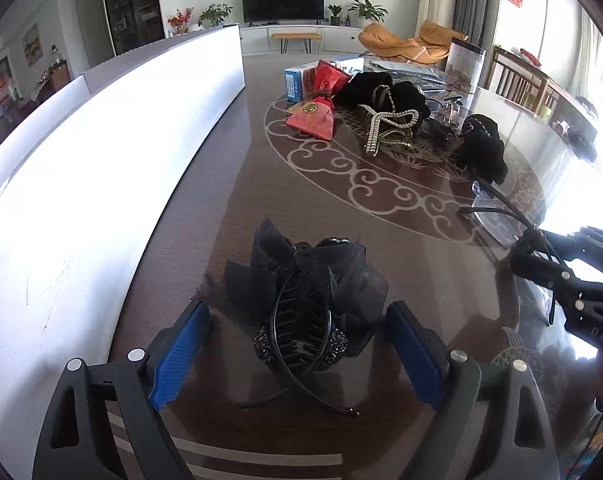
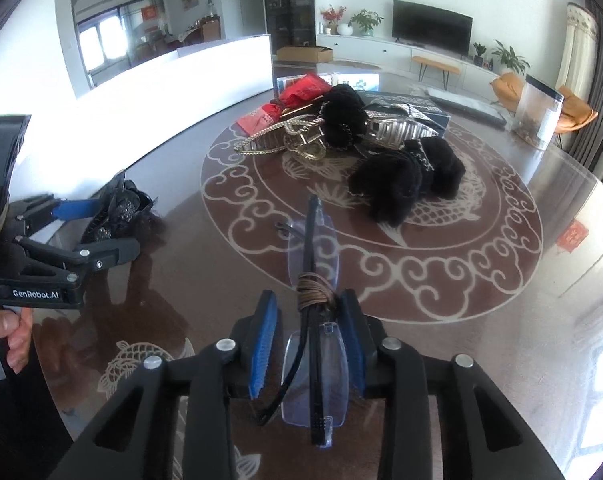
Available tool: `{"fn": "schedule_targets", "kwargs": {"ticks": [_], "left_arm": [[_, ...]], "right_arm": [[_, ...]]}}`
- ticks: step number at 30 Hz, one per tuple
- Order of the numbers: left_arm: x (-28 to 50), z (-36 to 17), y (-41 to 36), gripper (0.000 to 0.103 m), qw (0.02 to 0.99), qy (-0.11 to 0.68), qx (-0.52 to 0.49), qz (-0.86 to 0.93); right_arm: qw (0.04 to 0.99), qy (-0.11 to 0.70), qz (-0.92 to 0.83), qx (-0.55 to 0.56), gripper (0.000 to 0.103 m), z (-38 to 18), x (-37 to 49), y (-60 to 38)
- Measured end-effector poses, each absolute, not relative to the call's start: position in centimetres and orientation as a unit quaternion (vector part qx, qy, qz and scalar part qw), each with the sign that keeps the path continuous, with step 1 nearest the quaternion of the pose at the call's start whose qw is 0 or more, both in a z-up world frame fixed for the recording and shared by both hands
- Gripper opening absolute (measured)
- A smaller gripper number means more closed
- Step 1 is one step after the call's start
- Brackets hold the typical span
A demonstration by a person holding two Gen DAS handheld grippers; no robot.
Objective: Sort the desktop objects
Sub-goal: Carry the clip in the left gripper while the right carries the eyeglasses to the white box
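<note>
Black scrunchie (image 2: 405,180) lies beyond folded glasses (image 2: 315,320) near hair clips (image 2: 301,136).

Counted around the round cloud medallion (image 2: 421,276) on the tabletop:

- Two fluffy black hair bows (image 2: 409,184), one near its middle, one at its far side.
- Two rhinestone claw clips (image 2: 281,140), in its far part, touching the farther bow.
- Two red pouches (image 2: 301,92), at its far-left rim.
- One black gauze-bow claw clip (image 1: 301,300), outside it, off to the near left.
- One pair of folded rimless glasses (image 2: 313,320), across its near rim.
- One clear jar with a black lid (image 2: 539,112), beyond its far-right rim.
- At least one blue-and-white box (image 1: 297,84), just past the far rim; full number of boxes hard to tell.
</note>
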State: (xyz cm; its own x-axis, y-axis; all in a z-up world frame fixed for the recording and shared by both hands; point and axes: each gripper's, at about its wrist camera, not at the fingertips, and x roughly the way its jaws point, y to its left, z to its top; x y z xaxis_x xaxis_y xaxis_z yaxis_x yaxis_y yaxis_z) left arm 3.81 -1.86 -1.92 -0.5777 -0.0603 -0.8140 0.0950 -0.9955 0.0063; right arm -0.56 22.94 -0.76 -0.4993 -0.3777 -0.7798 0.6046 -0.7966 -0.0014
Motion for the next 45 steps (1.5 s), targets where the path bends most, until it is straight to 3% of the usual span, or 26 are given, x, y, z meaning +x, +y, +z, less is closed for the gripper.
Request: {"fn": "schedule_targets", "kwargs": {"ticks": [2, 4, 6, 16, 18, 20, 22, 24, 25, 26, 27, 28, 29, 39, 45], "left_arm": [[3.6, -2.1, -2.0, 0.101, 0.046, 0.021, 0.464, -0.885], [3.5, -2.2, -1.9, 0.103, 0.044, 0.019, 0.465, -0.884], [3.5, -2.2, -1.9, 0.103, 0.044, 0.019, 0.465, -0.884], [3.3, -2.1, -1.9, 0.103, 0.036, 0.019, 0.476, -0.879], [2.8, -2.0, -1.9, 0.103, 0.041, 0.022, 0.487, -0.872], [2.5, -2.0, -1.8, 0.103, 0.046, 0.024, 0.488, -0.871], [2.1, -2.0, -1.8, 0.103, 0.047, 0.024, 0.492, -0.869], [1.6, -2.0, -1.8, 0.103, 0.044, 0.022, 0.503, -0.863], [1.5, -2.0, -1.8, 0.103, 0.04, 0.021, 0.506, -0.861], [1.6, -1.9, -1.8, 0.097, 0.035, 0.02, 0.502, -0.864], [2.0, -1.6, -1.7, 0.083, 0.029, 0.016, 0.486, -0.874], [2.4, -1.2, -1.6, 0.046, 0.02, 0.008, 0.468, -0.884], [2.7, -1.0, -1.7, 0.035, 0.007, 0.011, 0.464, -0.886], [8.9, 7.9, -3.8, 0.035, -0.042, 0.096, 0.346, -0.933], [10.3, 14.4, -10.1, 0.035, -0.003, 0.11, 0.31, -0.944]], "right_arm": [[0.27, 0.163, -0.861, 0.4, 0.046, -0.7, -0.1, 22.4], [0.266, 0.157, -0.861, 0.404, 0.051, -0.8, -0.4, 22.7], [0.267, 0.136, -0.859, 0.414, 0.057, -0.9, -1.1, 23.4], [0.258, 0.13, -0.86, 0.421, 0.068, -0.9, -1.5, 23.5], [0.286, 0.14, -0.843, 0.434, 0.086, -1.1, -1.8, 22.9], [0.296, 0.165, -0.822, 0.458, 0.088, -0.9, -2.4, 22.1], [0.298, 0.164, -0.804, 0.488, 0.08, -0.6, -3.4, 21.7], [0.3, 0.166, -0.795, 0.501, 0.05, -0.2, -4.0, 21.5], [0.294, 0.18, -0.792, 0.504, 0.041, -0.2, -4.0, 21.4], [0.292, 0.193, -0.79, 0.504, 0.021, -0.1, -4.0, 21.3], [0.299, 0.196, -0.784, 0.507, 0.012, -0.1, -3.9, 21.4], [0.3, 0.195, -0.782, 0.51, 0.012, -0.1, -3.9, 21.5], [0.3, 0.192, -0.783, 0.51, 0.012, 0.0, -3.8, 21.8], [0.319, 0.13, -0.817, 0.461, 0.012, 6.3, -1.4, 23.8], [0.37, 0.105, -0.817, 0.429, 0.012, 11.0, -2.7, 18.6]]}}
